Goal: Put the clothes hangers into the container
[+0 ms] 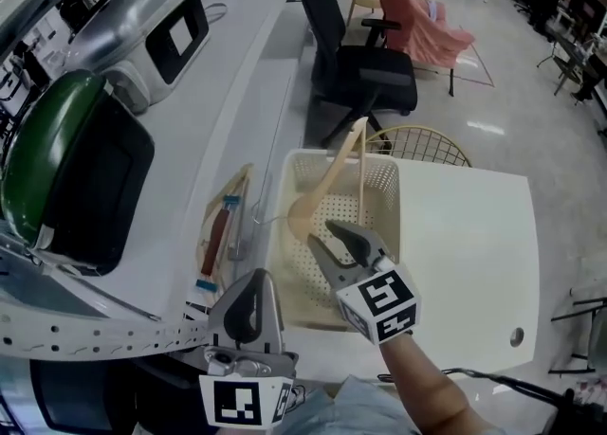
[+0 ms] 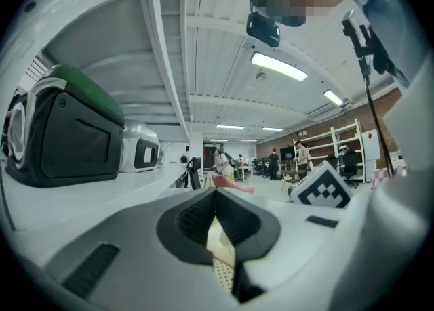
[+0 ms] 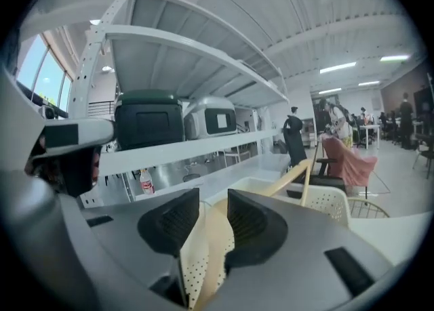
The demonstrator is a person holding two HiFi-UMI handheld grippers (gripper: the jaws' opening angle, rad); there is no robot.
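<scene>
Right gripper [image 1: 321,230] jaws apart, clamping nothing. Wooden hanger [image 1: 331,179] is inside basket [image 1: 389,198], leaning on its far rim. Back out straight up — don't snag it. Left gripper [image 1: 252,291] closed, empty, at basket's near-left corner.

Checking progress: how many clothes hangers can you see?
2: one wooden hanger leaning in the basket, another hanger flat on the counter left of it. More may be hidden.
</scene>
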